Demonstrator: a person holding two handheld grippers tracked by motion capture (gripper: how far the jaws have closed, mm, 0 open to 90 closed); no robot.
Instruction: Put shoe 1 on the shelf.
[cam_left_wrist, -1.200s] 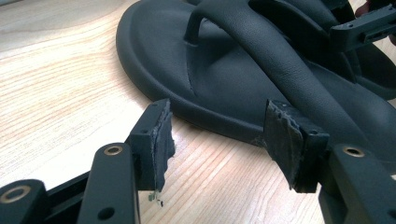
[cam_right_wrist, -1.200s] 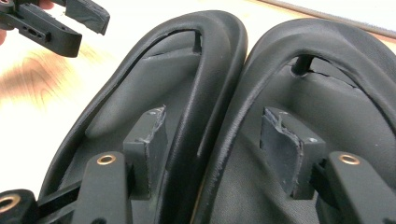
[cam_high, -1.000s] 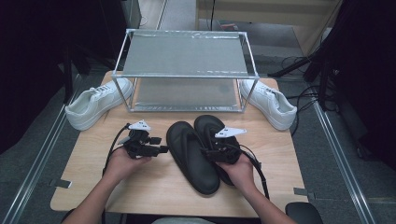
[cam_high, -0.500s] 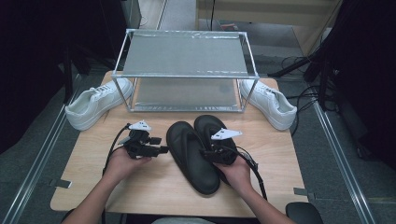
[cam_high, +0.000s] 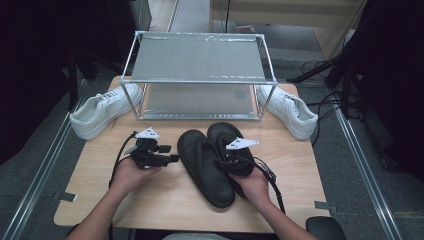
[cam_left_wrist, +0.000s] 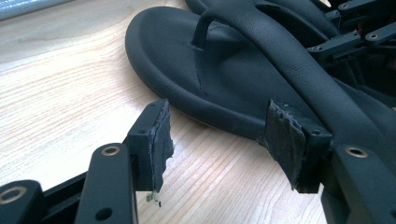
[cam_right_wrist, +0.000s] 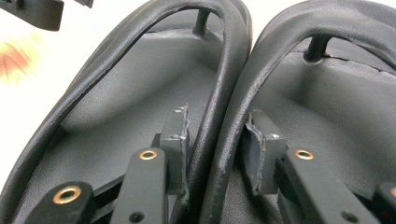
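The two black flip-flops (cam_high: 215, 160) lie side by side in the lower middle of the high view, on the wooden desk (cam_high: 100, 200), in front of the metal two-level rack (cam_high: 200, 75), whose shelves are bare. One white sneaker (cam_high: 102, 110) stands at the left of the rack and the other white sneaker (cam_high: 289, 109) at the right. In the right gripper view the right gripper (cam_right_wrist: 217, 140) has its jaws around the two inner straps (cam_right_wrist: 219, 112), which touch each other; the jaws have just been closing and the pads press on the straps, so the pair seems to be grasped together. The left gripper (cam_left_wrist: 217, 140) waits at the lower left of the sandals, jaws wide with nothing between them, near the sole edge. I judge that only the grasp is done; lifting the pair and placing it remain.
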